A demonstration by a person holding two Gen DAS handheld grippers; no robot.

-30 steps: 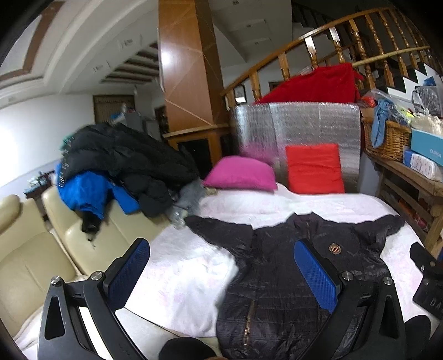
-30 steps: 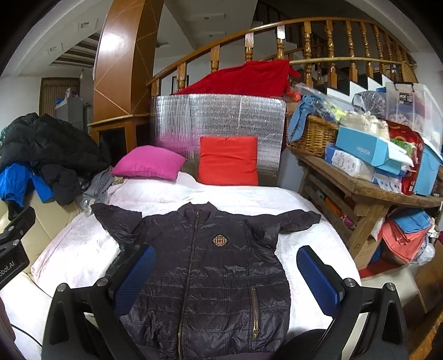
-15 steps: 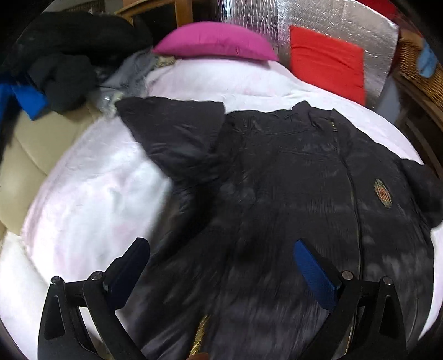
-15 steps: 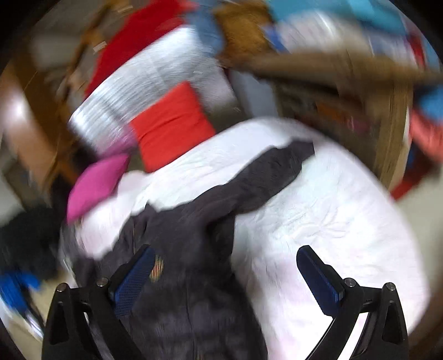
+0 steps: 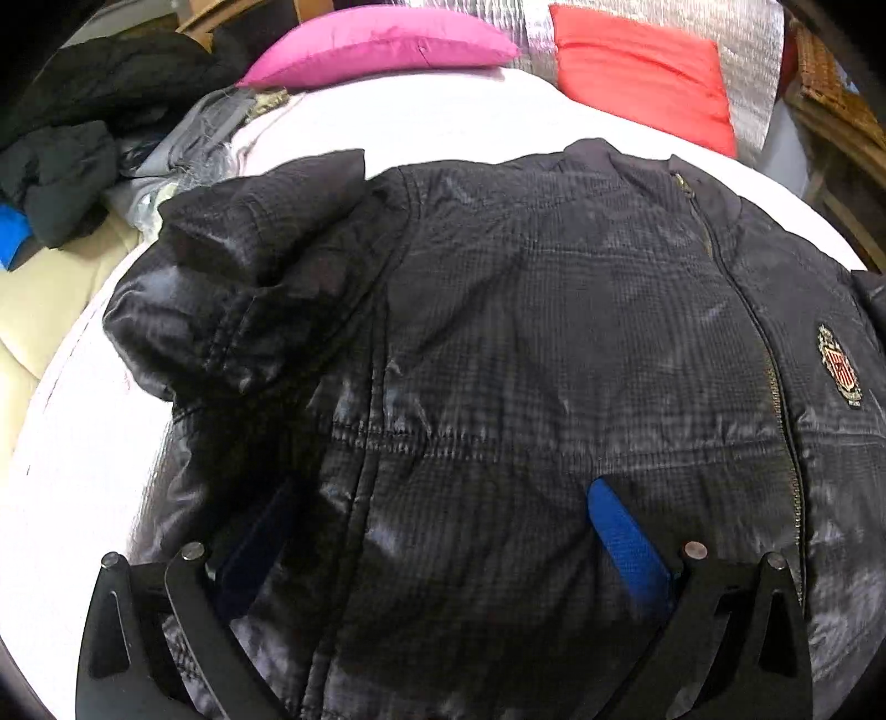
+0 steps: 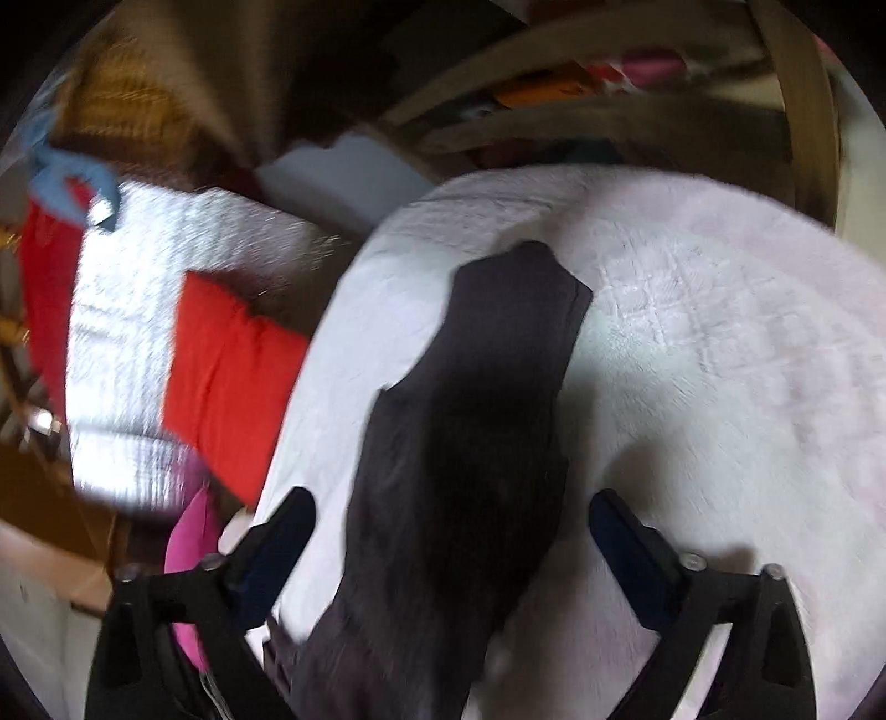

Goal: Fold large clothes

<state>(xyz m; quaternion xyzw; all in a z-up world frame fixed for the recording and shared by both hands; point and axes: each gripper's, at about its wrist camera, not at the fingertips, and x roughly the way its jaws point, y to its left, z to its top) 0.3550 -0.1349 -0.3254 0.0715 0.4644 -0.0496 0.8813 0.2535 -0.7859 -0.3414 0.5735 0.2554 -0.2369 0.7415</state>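
A black quilted jacket (image 5: pixel 526 343) lies front up on the white bed cover (image 5: pixel 83 443), zipped, with a crest badge (image 5: pixel 839 368) on the chest. Its left-hand sleeve (image 5: pixel 232 288) is bunched and folded back. My left gripper (image 5: pixel 443 531) is open, low over the jacket's body near the side seam. In the right wrist view the other sleeve (image 6: pixel 482 399) stretches out over the white cover (image 6: pixel 720 343). My right gripper (image 6: pixel 451 531) is open, with the sleeve between its fingers. This view is blurred.
A pink cushion (image 5: pixel 382 41) and a red cushion (image 5: pixel 642 72) lie at the head of the bed against a silver panel (image 6: pixel 138 310). Dark clothes (image 5: pixel 83 122) are piled on a cream sofa (image 5: pixel 33 299) at left. Wooden shelving (image 6: pixel 609 111) stands beyond the bed.
Both grippers have dropped from a high view of the room down close to the jacket. The left one went over the body, the right one swung out over the far sleeve.
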